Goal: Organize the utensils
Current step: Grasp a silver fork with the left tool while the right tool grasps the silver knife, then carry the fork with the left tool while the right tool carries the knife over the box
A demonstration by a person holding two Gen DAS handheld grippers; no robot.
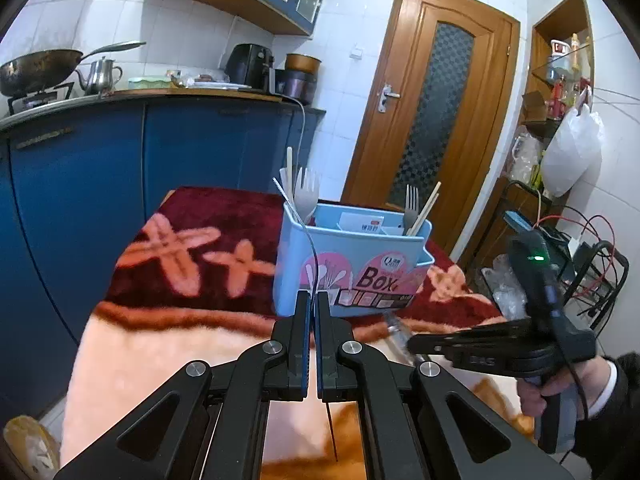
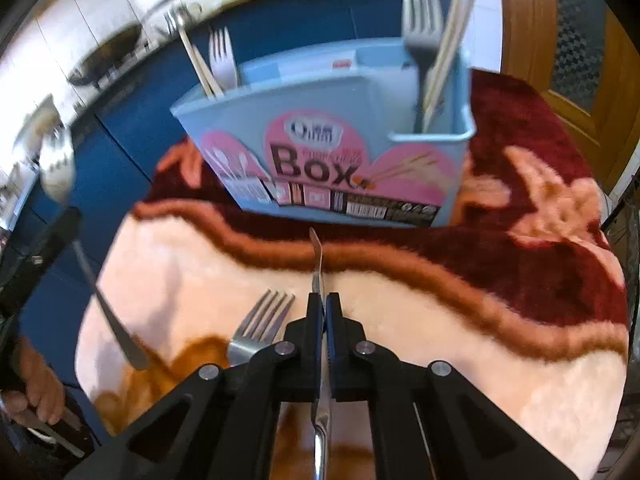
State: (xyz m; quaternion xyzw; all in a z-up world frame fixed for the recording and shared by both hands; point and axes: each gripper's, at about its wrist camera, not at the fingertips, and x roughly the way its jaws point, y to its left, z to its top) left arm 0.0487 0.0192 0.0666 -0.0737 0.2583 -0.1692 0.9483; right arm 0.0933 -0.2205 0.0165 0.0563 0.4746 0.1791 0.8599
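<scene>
Both claws are clamped: left claw (image 1: 313,300) on a spoon (image 2: 56,168), right claw (image 2: 323,304) on a knife (image 2: 318,264) edge-on. A thin grip like that could twist loose near the box (image 2: 320,152) at 12 o'clock.

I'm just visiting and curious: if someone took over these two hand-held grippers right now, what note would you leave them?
Left gripper: shut on a shiny metal spoon, held up in front of the box.
Right gripper: shut on a slim metal utensil seen edge-on, possibly a knife, low over the fleecy pink-and-maroon blanket.
Light blue plastic utensil box: stands on the blanket.
Done: forks and chopsticks stand in its end compartments.
Left: both held pieces, plus a metal fork lying on the blanket beside the right gripper.
</scene>
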